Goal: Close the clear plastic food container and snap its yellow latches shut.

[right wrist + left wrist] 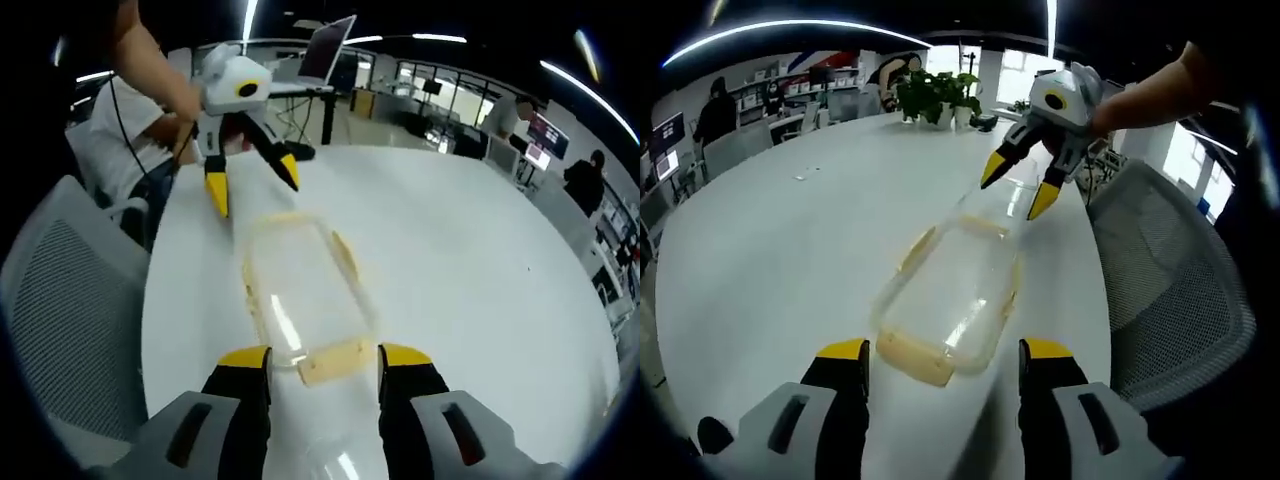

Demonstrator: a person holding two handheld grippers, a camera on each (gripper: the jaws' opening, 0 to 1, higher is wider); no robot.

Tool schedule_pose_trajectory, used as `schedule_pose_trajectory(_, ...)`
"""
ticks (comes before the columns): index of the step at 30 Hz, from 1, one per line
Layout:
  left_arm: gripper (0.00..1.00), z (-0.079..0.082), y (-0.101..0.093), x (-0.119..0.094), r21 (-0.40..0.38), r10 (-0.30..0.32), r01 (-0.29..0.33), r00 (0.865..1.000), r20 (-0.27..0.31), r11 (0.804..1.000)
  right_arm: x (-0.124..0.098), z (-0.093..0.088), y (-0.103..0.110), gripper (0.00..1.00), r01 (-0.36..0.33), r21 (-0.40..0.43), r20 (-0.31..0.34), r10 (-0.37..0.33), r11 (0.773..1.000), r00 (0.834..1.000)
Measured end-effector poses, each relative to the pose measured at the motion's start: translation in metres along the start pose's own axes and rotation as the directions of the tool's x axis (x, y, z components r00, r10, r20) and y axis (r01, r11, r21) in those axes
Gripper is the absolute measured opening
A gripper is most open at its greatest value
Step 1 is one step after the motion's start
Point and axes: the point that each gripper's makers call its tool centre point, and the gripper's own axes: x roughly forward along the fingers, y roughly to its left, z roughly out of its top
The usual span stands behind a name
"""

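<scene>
A clear plastic food container (pixel 958 285) lies lengthwise on the white table between the two grippers. Its lid seems to rest on top. Yellow latches stick out at the end nearest my left gripper (pixel 915 362) and along one side (pixel 919 250). My left gripper (pixel 945 352) is open, its yellow-tipped jaws standing on either side of that near end. At the far end my right gripper (pixel 1016 190) is open too, held by a hand just over the container. In the right gripper view the container (pixel 300 280) runs away from the right gripper (pixel 325 357), an end latch (pixel 335 362) lying between its jaws, with the left gripper (pixel 252 185) beyond.
The white table (pixel 770 260) is wide and round. A grey mesh chair (pixel 1180 290) stands close to its edge beside the container. A potted plant (pixel 935 95) sits at one far side of the table and an open laptop (pixel 330 50) at another. People stand in the office behind.
</scene>
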Motion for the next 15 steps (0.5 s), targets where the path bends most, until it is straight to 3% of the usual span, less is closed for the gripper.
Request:
schedule_pose_trajectory(7, 0.60, -0.005, 0.008, 0.004, 0.023, -0.012, 0.013, 0.999, -0.032, 1.000, 0.008, -0.002, 0.003, 0.42, -0.053, -0.045, -0.044, 0.051, 0.998, 0.998)
schedule_pose_trajectory(15, 0.60, -0.013, 0.011, 0.011, 0.123, -0.040, 0.053, 0.993, -0.107, 0.991, 0.015, -0.007, 0.001, 0.42, -0.099, -0.106, -0.105, 0.088, 0.989, 0.991)
